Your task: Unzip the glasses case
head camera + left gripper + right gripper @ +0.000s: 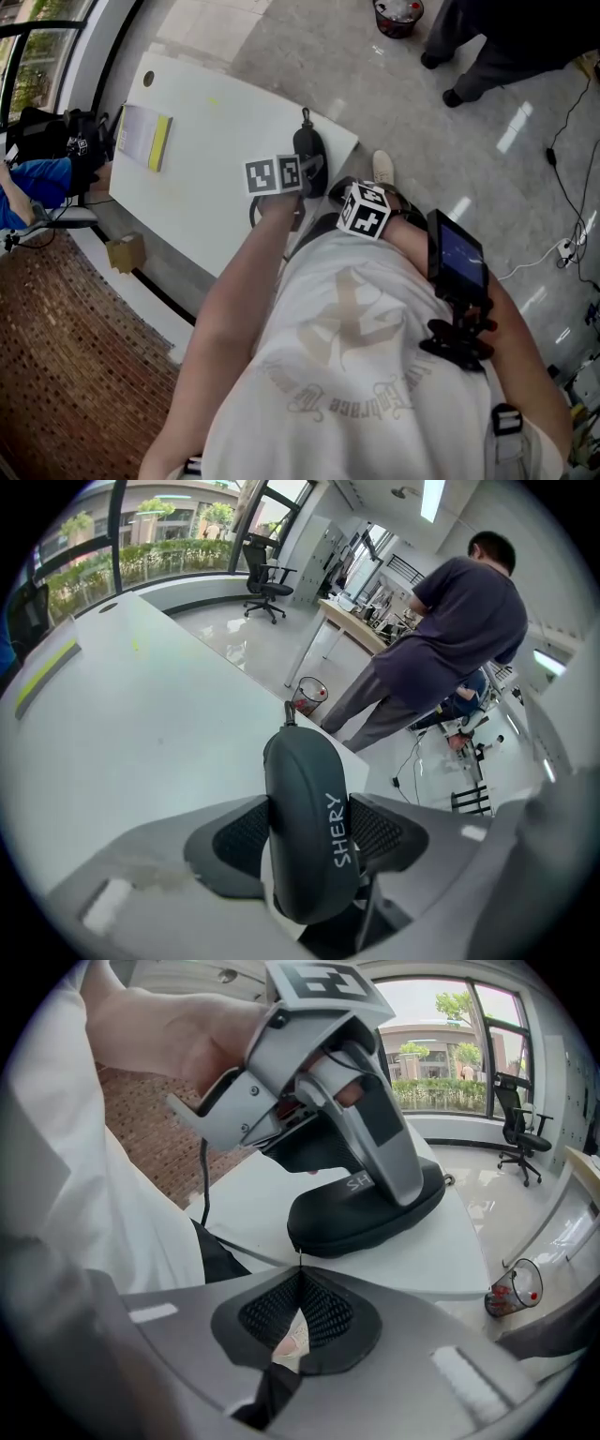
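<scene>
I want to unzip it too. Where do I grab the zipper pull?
Pinch the zipper pull by its tip, from the near end of the glasses case, where it sticks out. The right gripper does so; the left gripper clamps the case.

One glasses case (pixel 302 780), one zip pull (pixel 300 1258), one left gripper (pixel 306 838), one right gripper (pixel 299 1277), one table (pixel 216 141), perhaps one booklet (pixel 142 137) at ten o'clock.

Tabletop (pixel 216 131) mostly bare, with a wide free stretch between booklet (pixel 142 137) at the far left edge and glasses case (pixel 309 155) at the right corner. That corner is crowded: left gripper (pixel 314 832) clamps the case, right gripper (pixel 298 1279) pinches the zipper pull (pixel 298 1256) at its end. Standing person (pixel 450 639) and bin (pixel 307 696) on the floor beyond.
</scene>
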A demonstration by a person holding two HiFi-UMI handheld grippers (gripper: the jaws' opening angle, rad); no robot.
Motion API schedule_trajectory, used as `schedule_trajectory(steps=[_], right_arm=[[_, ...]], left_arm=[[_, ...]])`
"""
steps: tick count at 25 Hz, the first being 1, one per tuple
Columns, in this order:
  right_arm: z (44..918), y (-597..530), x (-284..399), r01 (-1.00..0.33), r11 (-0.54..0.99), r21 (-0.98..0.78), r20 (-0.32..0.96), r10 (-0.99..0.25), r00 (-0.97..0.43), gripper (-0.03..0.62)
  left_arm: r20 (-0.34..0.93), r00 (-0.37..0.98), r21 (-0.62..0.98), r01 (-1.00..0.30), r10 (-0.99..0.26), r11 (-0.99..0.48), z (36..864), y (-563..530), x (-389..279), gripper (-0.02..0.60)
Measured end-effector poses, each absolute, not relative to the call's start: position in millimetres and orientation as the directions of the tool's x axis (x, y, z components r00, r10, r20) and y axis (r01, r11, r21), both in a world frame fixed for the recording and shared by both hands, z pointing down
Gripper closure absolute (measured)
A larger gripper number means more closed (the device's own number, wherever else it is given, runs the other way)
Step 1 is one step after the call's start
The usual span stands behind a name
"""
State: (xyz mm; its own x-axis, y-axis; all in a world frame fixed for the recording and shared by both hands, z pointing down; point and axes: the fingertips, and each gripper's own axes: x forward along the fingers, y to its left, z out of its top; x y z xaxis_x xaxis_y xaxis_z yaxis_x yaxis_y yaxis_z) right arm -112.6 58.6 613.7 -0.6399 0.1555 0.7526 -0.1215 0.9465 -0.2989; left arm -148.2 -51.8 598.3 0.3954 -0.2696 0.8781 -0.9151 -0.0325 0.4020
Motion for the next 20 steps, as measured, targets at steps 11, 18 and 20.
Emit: schedule_trajectory(steps=[11, 18, 20], right_arm=[[611, 44, -108, -0.166, 0.947, -0.274, 0.756, 0.105, -0.646, 0.590], [612, 42, -105, -0.166, 0.948, -0.273, 0.759, 0.107, -0.642, 0.589], [611, 40, -107, -0.171, 0.947, -0.272, 0.759, 0.102, -0.643, 0.589]], left_arm=[[0.895, 0.392, 0.369, -0.919, -0.212, -0.138, 599, -48, -146, 0.294], [0.891, 0.416, 0.384, -0.904, -0.182, -0.187, 600, -42, -141, 0.294], [0.893, 0.418, 0.379, -0.898, -0.167, -0.223, 598, -40, -142, 0.293]])
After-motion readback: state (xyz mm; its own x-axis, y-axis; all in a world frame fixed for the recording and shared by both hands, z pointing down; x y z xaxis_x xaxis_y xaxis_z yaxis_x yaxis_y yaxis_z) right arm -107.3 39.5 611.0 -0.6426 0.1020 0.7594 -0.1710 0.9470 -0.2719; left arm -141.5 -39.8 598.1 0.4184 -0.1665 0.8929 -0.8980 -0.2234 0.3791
